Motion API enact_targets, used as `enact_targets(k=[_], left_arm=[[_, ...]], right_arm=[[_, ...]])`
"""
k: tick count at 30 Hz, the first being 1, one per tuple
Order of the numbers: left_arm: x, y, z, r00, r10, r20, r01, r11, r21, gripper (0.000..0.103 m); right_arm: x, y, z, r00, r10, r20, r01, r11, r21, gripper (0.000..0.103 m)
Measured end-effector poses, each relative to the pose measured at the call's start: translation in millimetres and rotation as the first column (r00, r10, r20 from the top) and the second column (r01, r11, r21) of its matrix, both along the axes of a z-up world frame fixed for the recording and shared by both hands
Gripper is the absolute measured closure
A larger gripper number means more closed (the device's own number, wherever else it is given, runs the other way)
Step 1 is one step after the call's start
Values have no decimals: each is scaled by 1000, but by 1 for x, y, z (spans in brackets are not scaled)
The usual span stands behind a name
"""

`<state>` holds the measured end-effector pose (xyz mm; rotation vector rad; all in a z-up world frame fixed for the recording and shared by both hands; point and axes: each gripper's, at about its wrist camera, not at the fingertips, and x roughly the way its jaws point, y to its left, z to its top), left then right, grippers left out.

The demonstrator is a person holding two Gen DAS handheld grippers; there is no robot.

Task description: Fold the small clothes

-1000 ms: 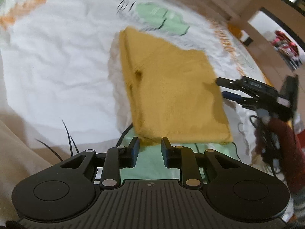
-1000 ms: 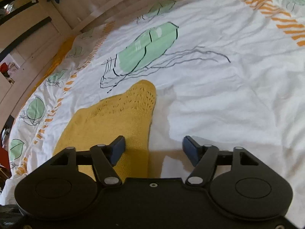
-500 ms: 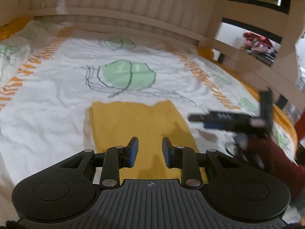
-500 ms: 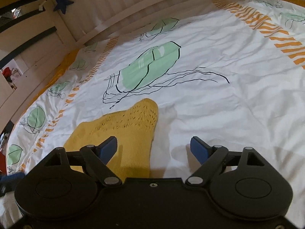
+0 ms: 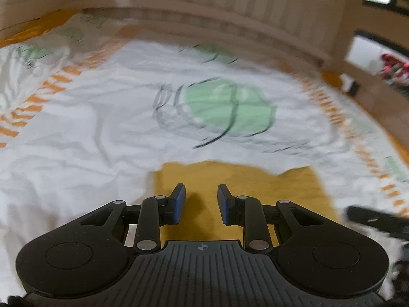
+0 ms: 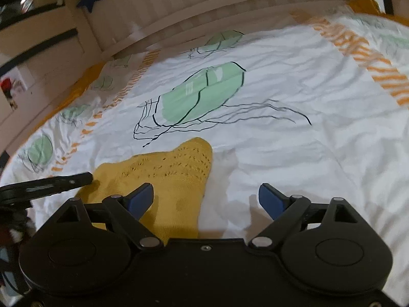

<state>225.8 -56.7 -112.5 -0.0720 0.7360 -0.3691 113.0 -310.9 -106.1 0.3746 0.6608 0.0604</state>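
On the left, the white bedspread point(image 5: 76, 133) lies wide and bare out to its orange-striped border point(image 5: 38, 97). The left gripper point(image 5: 201, 199) hovers over the near part of the folded yellow knit garment point(image 5: 255, 186), its fingers a narrow gap apart with nothing between them. The garment's far edge runs straight across below a green leaf print point(image 5: 230, 107). Beyond, a wooden bed rail point(image 5: 204, 23) bounds the bed. The right gripper point(image 6: 205, 199) has just been opening; its fingers stand wide, the garment's right edge between them, unpinched. To its right the bedspread is bare.
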Motion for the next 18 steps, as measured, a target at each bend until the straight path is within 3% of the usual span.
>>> enact_targets(k=[3, 9, 14, 18], left_arm=[[6, 10, -17, 997, 30, -75, -29, 1000, 3, 76], [0, 34, -29, 991, 75, -112, -86, 992, -97, 66], [2, 40, -30, 990, 75, -122, -90, 988, -125, 65], [4, 40, -32, 990, 73, -124, -90, 987, -137, 64]], right_arm=[[6, 6, 4, 1000, 21, 4, -21, 1000, -8, 8], [35, 16, 6, 999, 41, -9, -42, 998, -54, 7], [62, 16, -30, 991, -9, -135, -8, 992, -125, 4], [60, 9, -39, 993, -24, -118, 13, 995, -98, 1]])
